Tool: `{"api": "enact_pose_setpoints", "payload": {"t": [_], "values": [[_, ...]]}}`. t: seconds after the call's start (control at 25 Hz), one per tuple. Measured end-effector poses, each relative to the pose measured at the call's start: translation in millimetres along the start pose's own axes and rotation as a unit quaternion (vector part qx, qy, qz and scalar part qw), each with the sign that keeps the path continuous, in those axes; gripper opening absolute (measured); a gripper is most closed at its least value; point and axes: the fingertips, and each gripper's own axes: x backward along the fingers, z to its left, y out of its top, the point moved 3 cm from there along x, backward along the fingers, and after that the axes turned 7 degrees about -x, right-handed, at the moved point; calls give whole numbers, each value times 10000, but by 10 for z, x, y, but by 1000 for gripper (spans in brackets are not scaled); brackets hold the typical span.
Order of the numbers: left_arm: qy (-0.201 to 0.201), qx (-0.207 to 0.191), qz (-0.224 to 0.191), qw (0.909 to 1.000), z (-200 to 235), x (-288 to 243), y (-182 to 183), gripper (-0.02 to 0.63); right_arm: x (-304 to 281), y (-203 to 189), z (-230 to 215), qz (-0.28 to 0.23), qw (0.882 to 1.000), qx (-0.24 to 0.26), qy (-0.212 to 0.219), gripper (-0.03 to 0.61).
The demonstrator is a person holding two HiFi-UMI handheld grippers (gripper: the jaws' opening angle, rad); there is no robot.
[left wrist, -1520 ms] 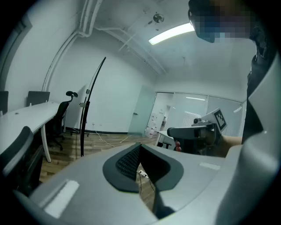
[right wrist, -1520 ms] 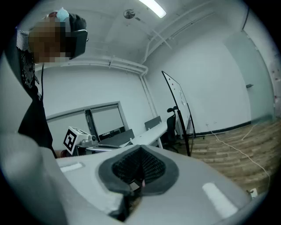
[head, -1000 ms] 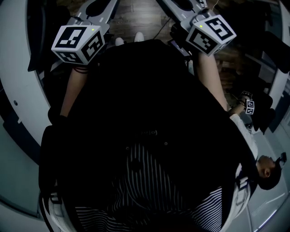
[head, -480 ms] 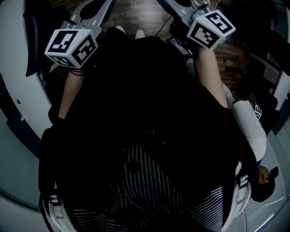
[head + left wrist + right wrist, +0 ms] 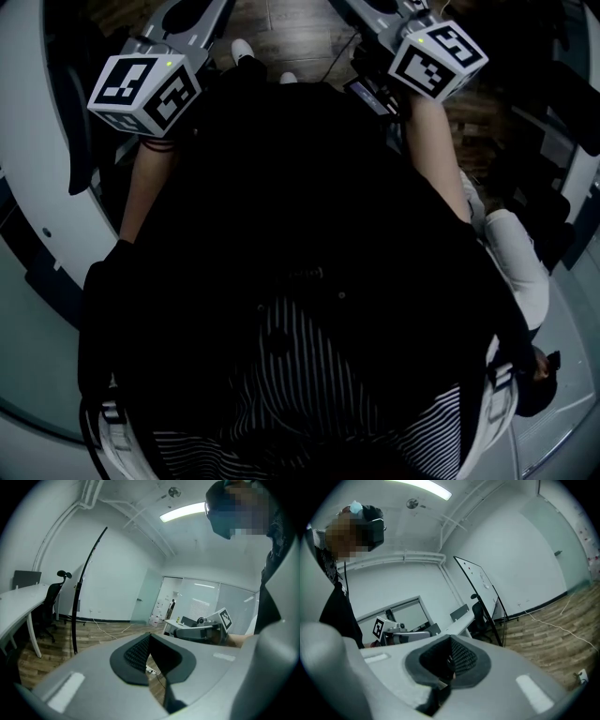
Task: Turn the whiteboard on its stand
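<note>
Out on the wood-plank floor (image 5: 553,634), against the white wall (image 5: 525,559), I see the white whiteboard on its black stand (image 5: 482,582), upright and well away from me. My left gripper (image 5: 150,637) has its jaws pressed together on nothing. My right gripper (image 5: 451,641) is likewise closed and empty.

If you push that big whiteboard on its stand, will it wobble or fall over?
It probably won't flop: the whiteboard looks like a flat, stiff panel. It stands tall on thin dark legs, so a hard shove up high might tip it.
</note>
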Motion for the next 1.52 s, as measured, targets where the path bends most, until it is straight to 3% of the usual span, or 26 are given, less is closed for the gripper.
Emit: {"api": "enact_pose_setpoints", "payload": {"t": [0.44,0.84,1.04,1.24,1.4,1.52], "values": [[181,37,-37,9998,264,53,207,0,-286,207,62,96,9999,71,105,2],[581,98,-74,9982,968,65,355,0,-913,572,123,247,9990,238,283,2],[546,155,-83,9984,1136,169,435,0,-1116,711,272,289,9990,250,222,0],[439,399,-184,9981,1561,348,69,0,-1562,386,245,483,9984,280,18,2],[311,951,-316,9945,1720,396,-76,0,-1720,330,199,548,9982,236,-15,2],[337,824,-251,9957,1621,295,20,0,-1618,448,118,639,9976,281,14,1]]}}
